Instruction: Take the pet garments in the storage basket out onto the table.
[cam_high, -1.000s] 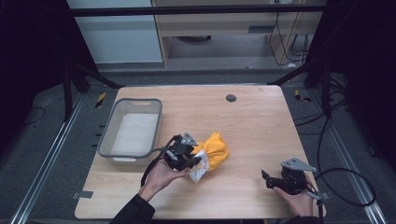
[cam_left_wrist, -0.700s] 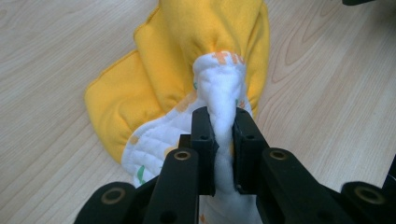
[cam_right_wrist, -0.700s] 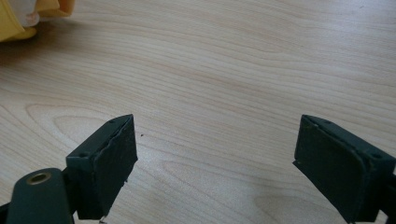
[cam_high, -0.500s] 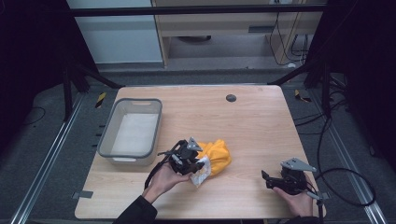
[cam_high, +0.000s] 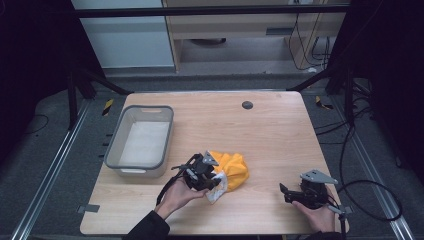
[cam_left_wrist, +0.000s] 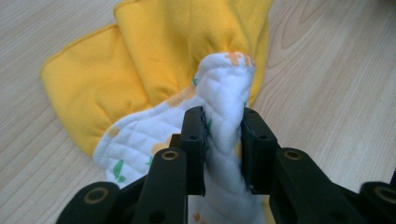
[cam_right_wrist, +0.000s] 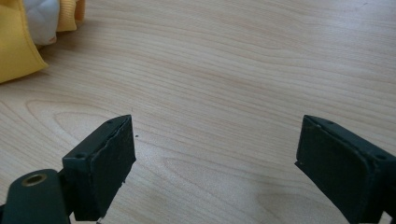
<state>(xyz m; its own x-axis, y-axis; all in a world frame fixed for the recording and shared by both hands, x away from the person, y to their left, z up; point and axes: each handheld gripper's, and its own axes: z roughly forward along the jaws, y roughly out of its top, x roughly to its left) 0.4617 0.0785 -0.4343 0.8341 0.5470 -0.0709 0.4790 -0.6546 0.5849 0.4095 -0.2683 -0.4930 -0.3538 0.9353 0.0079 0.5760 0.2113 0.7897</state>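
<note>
A yellow cloth (cam_high: 233, 169) with a white quilted lining lies bunched on the wooden table (cam_high: 270, 135), front of centre. My left gripper (cam_high: 212, 178) is shut on a fold of the white quilted part (cam_left_wrist: 224, 116), its jaws pinching it from both sides; the yellow outer side (cam_left_wrist: 140, 60) spreads beyond. My right gripper (cam_high: 286, 192) rests near the table's front right corner, open, with bare wood between its jaws (cam_right_wrist: 215, 140). A corner of the yellow cloth (cam_right_wrist: 18, 42) sits at the far left of the right gripper view.
A grey plastic bin (cam_high: 141, 141) stands at the table's left side with a pale bottom. A small dark round hole (cam_high: 247, 105) marks the far middle of the table. Cables (cam_high: 370, 190) trail off the right edge.
My left gripper has pulled the cloth toward the front and slightly right. The right gripper has stayed still and open.
</note>
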